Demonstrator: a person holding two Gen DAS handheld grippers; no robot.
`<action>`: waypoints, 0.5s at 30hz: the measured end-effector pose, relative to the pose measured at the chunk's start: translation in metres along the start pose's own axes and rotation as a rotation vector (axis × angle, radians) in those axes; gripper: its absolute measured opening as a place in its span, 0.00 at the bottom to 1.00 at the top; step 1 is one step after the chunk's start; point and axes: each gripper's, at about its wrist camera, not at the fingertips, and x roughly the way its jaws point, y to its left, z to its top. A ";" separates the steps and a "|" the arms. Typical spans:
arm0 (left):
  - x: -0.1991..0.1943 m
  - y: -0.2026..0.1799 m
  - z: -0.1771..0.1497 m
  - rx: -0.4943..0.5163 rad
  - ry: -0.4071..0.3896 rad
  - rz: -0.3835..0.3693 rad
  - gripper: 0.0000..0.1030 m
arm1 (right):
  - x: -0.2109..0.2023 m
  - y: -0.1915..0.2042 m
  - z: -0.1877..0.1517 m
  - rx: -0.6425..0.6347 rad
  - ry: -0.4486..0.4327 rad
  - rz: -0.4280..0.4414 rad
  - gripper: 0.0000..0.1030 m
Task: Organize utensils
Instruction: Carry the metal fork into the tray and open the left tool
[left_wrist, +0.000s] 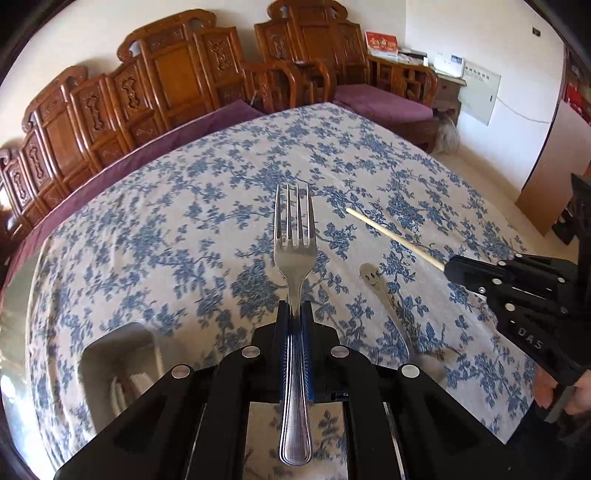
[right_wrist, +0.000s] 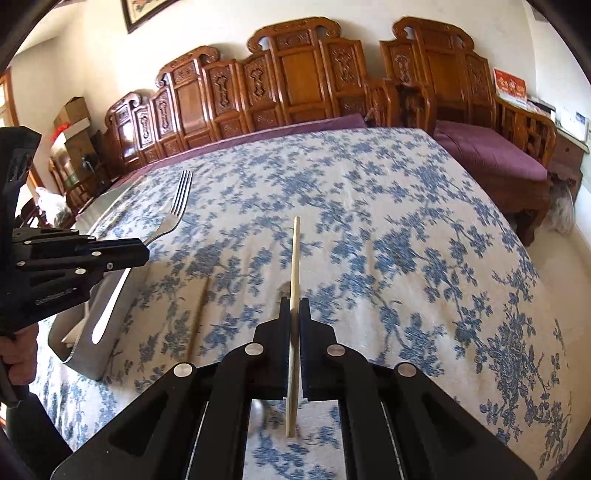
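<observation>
Hand-held gripper pair loaded, transfer step in hand.

Left wrist view: left hand-held gripper (left_wrist: 294, 314) is clamped on the fork (left_wrist: 294, 258), held above the surface (left_wrist: 184, 229); a spoon (left_wrist: 384, 299) lies beside it.
Right wrist view: right hand-held gripper (right_wrist: 294, 314) pinches a chopstick (right_wrist: 294, 280); second chopstick (right_wrist: 197, 317) lies near the metal holder (right_wrist: 99, 325). Next, probably: carry both to the holder and release.
</observation>
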 end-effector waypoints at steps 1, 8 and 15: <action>-0.005 0.003 -0.004 -0.003 -0.005 0.003 0.06 | 0.000 0.005 0.000 -0.012 -0.002 0.004 0.05; -0.034 0.035 -0.030 -0.041 -0.026 0.021 0.06 | 0.002 0.040 -0.003 -0.088 0.006 0.029 0.05; -0.049 0.076 -0.049 -0.130 -0.055 0.035 0.06 | 0.011 0.055 -0.002 -0.103 0.014 0.040 0.05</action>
